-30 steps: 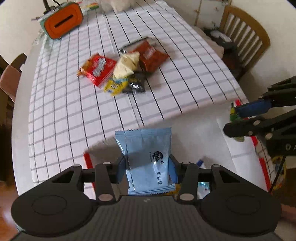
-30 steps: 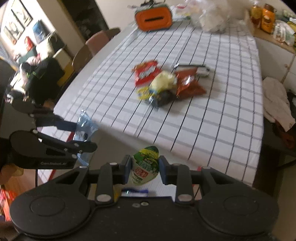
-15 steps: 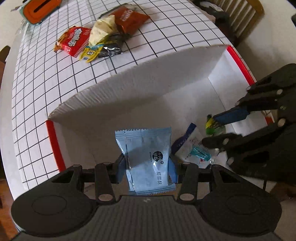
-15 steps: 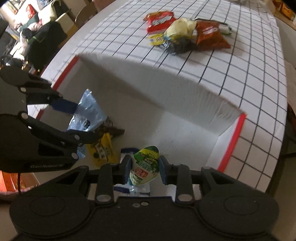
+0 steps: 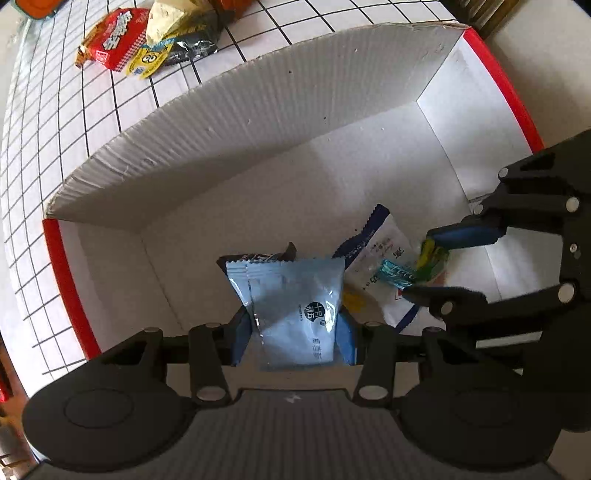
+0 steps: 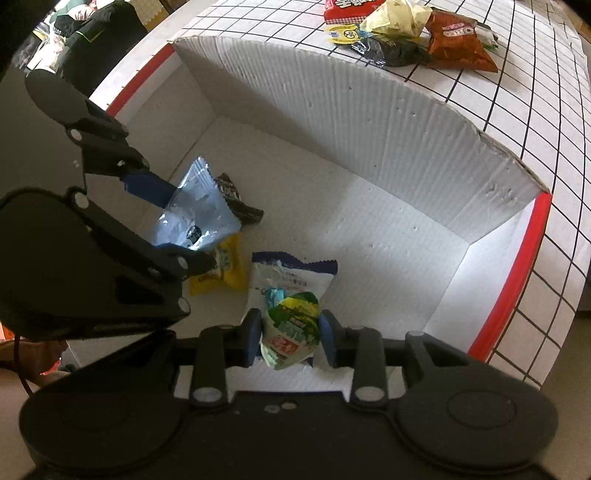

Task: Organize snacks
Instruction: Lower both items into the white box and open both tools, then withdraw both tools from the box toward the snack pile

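Left wrist view: left tool (image 5: 291, 325) pinches blue packet (image 5: 295, 306), right tool (image 6: 290, 332) pinches green packet (image 6: 291, 328), both low inside box (image 5: 229, 110); drop-off step, next spread both, then fetch the surface pile (image 6: 402, 33).

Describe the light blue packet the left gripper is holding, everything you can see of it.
The light blue packet is a glossy foil-like pouch with crimped, serrated top edge, a centre seam and a small dark round logo above printed characters. It stands upright, pinched at its lower sides between the blue pads of the left gripper, slightly crumpled. It hangs inside the white cardboard box, above a dark wrapper and a yellow packet; whether it touches them is unclear.
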Demonstrator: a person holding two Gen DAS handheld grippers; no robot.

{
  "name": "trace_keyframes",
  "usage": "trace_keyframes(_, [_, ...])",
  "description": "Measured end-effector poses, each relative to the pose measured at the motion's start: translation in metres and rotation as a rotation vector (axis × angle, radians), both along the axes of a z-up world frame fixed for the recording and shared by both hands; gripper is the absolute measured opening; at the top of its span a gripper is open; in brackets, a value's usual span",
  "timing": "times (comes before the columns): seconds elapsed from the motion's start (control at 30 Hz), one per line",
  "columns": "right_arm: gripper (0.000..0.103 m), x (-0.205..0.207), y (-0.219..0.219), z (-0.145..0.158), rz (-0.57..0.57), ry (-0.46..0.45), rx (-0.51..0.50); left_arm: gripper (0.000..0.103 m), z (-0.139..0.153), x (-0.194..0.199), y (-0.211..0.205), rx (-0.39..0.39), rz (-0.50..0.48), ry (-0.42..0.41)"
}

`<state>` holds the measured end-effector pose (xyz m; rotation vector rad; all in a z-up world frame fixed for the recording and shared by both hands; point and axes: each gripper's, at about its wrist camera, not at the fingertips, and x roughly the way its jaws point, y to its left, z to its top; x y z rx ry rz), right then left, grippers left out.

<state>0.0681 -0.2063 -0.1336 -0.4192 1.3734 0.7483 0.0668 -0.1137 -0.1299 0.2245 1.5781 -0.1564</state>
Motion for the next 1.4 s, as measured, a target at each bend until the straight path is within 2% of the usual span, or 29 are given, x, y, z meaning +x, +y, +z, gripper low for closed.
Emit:
trace_keyframes(0.17, [0.035,0.001,-0.001,0.006,0.002,0.008,0.014,0.051,0.006,0.002,0.003,-0.027,0.021,-0.002])
trace_keyframes(0.4, [0.039,0.008,-0.006,0.033,-0.006,-0.004,0.072,0.055,0.029,0.005,0.006,-0.059,0.034,-0.065])
trace_keyframes(0.67, [0.041,0.016,-0.016,0.064,-0.042,-0.054,0.143,0.059,0.064,0.01,0.015,-0.084,0.05,-0.173])
trace_keyframes(0.87, [0.044,0.032,-0.026,0.088,-0.095,-0.115,0.193,0.066,0.091,0.018,0.025,-0.081,0.076,-0.302])
trace_keyframes(0.97, [0.057,0.042,-0.027,0.097,-0.123,-0.154,0.212,0.07,0.102,0.026,0.032,-0.094,0.096,-0.349])
trace_keyframes(1.07, [0.058,0.054,-0.031,0.107,-0.16,-0.189,0.248,0.071,0.11,0.034,0.036,-0.094,0.11,-0.399])
trace_keyframes(1.13, [0.069,0.064,-0.033,0.11,-0.185,-0.214,0.258,0.074,0.115,0.038,0.038,-0.081,0.111,-0.437])
trace_keyframes(1.17, [0.071,0.068,-0.034,0.113,-0.195,-0.229,0.265,0.078,0.118,0.041,0.04,-0.074,0.111,-0.457])
trace_keyframes(1.27, [0.076,0.082,-0.035,0.119,-0.217,-0.249,0.284,0.08,0.122,0.051,0.044,-0.069,0.114,-0.497])
trace_keyframes(1.33, [0.083,0.094,-0.037,0.12,-0.239,-0.265,0.294,0.081,0.123,0.058,0.048,-0.07,0.122,-0.51])
trace_keyframes(1.4, [0.084,0.105,-0.036,0.119,-0.255,-0.273,0.3,0.082,0.122,0.065,0.052,-0.066,0.13,-0.523])
